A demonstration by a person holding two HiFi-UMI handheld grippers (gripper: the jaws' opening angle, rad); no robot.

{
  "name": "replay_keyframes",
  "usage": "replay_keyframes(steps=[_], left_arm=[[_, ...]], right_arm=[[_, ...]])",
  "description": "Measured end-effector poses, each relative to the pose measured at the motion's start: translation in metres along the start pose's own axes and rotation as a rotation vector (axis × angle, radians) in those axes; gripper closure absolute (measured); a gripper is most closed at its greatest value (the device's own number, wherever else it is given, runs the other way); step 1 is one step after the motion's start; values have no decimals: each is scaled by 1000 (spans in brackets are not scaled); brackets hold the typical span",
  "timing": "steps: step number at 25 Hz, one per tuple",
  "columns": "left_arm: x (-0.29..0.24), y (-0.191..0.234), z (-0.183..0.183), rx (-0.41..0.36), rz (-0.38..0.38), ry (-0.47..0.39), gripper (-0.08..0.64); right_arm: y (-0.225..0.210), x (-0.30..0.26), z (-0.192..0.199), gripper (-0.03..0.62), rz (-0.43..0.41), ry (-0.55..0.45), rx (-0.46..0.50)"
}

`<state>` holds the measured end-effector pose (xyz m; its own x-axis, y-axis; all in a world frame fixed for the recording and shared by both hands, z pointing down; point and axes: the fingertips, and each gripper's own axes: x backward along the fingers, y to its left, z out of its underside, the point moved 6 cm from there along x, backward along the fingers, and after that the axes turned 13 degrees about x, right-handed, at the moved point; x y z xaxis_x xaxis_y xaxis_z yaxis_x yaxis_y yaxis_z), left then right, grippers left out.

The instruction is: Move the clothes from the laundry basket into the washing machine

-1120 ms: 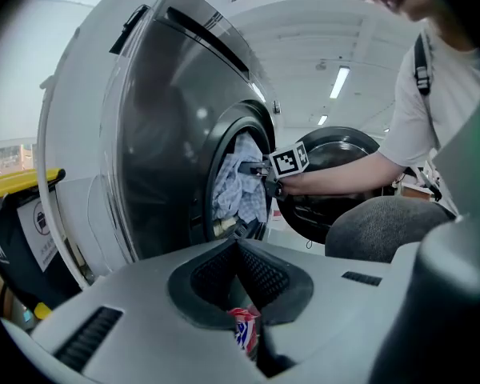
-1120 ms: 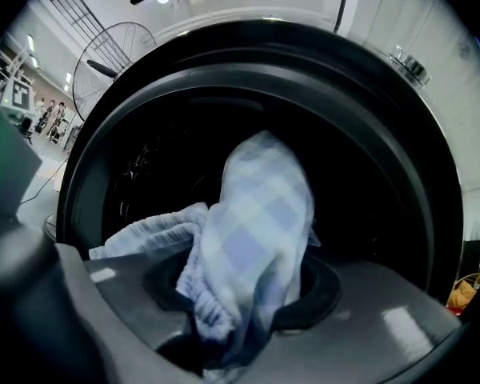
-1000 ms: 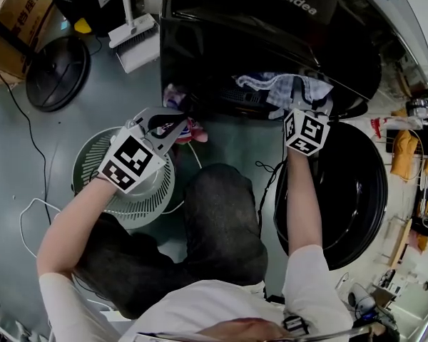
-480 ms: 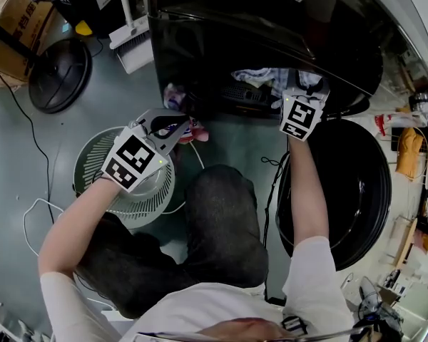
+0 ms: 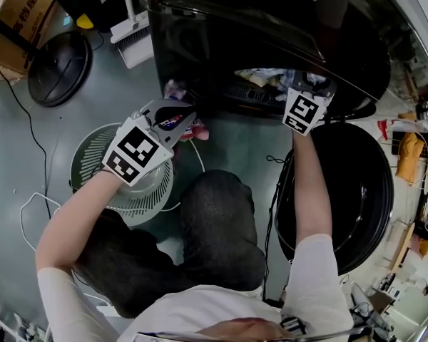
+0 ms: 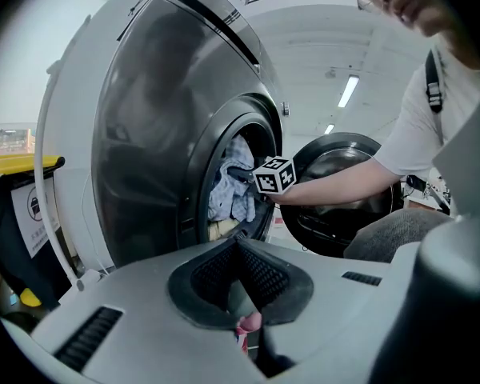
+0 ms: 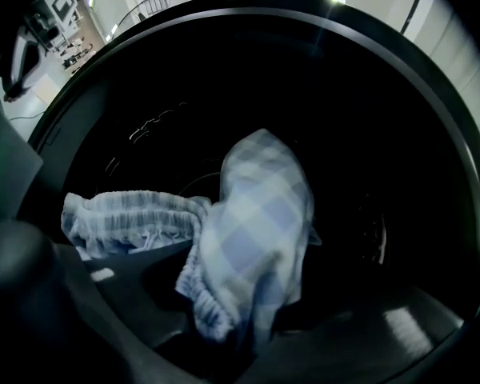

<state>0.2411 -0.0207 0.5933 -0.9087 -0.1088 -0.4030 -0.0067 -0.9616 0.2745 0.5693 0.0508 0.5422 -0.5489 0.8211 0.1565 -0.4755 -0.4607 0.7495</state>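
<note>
The black washing machine (image 5: 235, 34) stands with its round door (image 5: 342, 191) swung open. My right gripper (image 5: 308, 85) reaches into the drum (image 7: 384, 174), shut on a blue-and-white checked garment (image 7: 252, 230) that hangs from its jaws; a striped waistband (image 7: 128, 210) trails to the left. From the left gripper view the checked garment (image 6: 232, 186) fills the drum mouth. My left gripper (image 5: 184, 117) hovers over the white laundry basket (image 5: 100, 162), shut on a small pink-and-red garment (image 6: 248, 321), whose end (image 5: 197, 130) dangles past the jaws.
The person's dark-trousered knee (image 5: 221, 226) is between basket and door. A white brush (image 5: 135, 41), a black round base (image 5: 57, 59) and a cardboard box (image 5: 14, 13) lie at the upper left. Cables (image 5: 28, 205) run over the floor.
My right gripper has pushed deeper into the drum opening and rolled, so less of the checked garment shows from above. The left gripper has barely moved.
</note>
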Motion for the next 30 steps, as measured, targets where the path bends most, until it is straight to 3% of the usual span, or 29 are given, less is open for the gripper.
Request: replay_keyframes(steps=[3,7,14,23,30], left_arm=[[1,2,2,0,-11,5,555],[5,3,7,22,-24,13,554],[11,5,5,19,-18,6,554],[17,11,7,22,-4,16,555],[21,16,7,25,-13,25,554]], right_arm=[[4,-9,13,340,-11,49,-4],[33,-17,52,130,-235,256,-91],[41,2,68,127,-323,346,-131],[54,13,79,127,-423,498,-105],[55,25,57,129,-428,413,-156]])
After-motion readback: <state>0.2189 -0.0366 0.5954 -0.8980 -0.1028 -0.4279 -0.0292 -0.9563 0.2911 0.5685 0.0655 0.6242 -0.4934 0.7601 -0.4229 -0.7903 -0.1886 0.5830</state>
